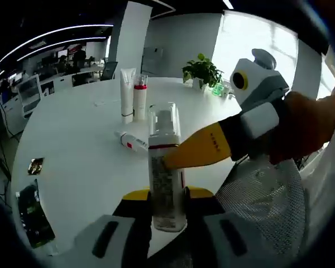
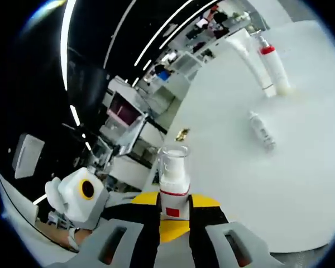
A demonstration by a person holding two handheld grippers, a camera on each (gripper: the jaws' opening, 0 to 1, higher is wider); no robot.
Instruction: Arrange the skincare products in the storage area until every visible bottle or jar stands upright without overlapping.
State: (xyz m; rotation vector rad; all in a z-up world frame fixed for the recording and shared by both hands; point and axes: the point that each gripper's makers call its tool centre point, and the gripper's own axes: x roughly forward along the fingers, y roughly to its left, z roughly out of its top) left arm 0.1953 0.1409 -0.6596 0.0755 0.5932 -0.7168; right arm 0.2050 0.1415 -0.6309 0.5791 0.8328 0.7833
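The left claw (image 1: 166,215) is closed narrow on a clear-capped pump bottle (image 1: 166,167), its jaws pressing the lower body from both sides. The bottle stands upright at the near edge of the round white desk (image 1: 78,134), its printed label facing the camera and a red band under the cap.

The right claw (image 1: 173,160) comes in from the right in the left gripper view; its yellow jaw tip lies against the bottle's side just under the red band. In the right gripper view the same bottle (image 2: 173,184) rises between the right claw's (image 2: 173,215) own jaws, which sit close on either side of it; whether they actually squeeze it cannot be told. The left claw's body (image 2: 78,198) shows at the lower left of that view.

Toward the middle of the desk a small white bottle with a red band (image 1: 132,142) lies on its side, apart from the others. Beyond it, nearer the far edge, a tall white tube (image 1: 127,94) and a white bottle with a red collar (image 1: 140,98) stand upright just beside each other. A potted plant (image 1: 201,70) sits at the far edge of the desk. Near the left edge lie a small dark card (image 1: 36,165) and a dark flat packet (image 1: 30,212).
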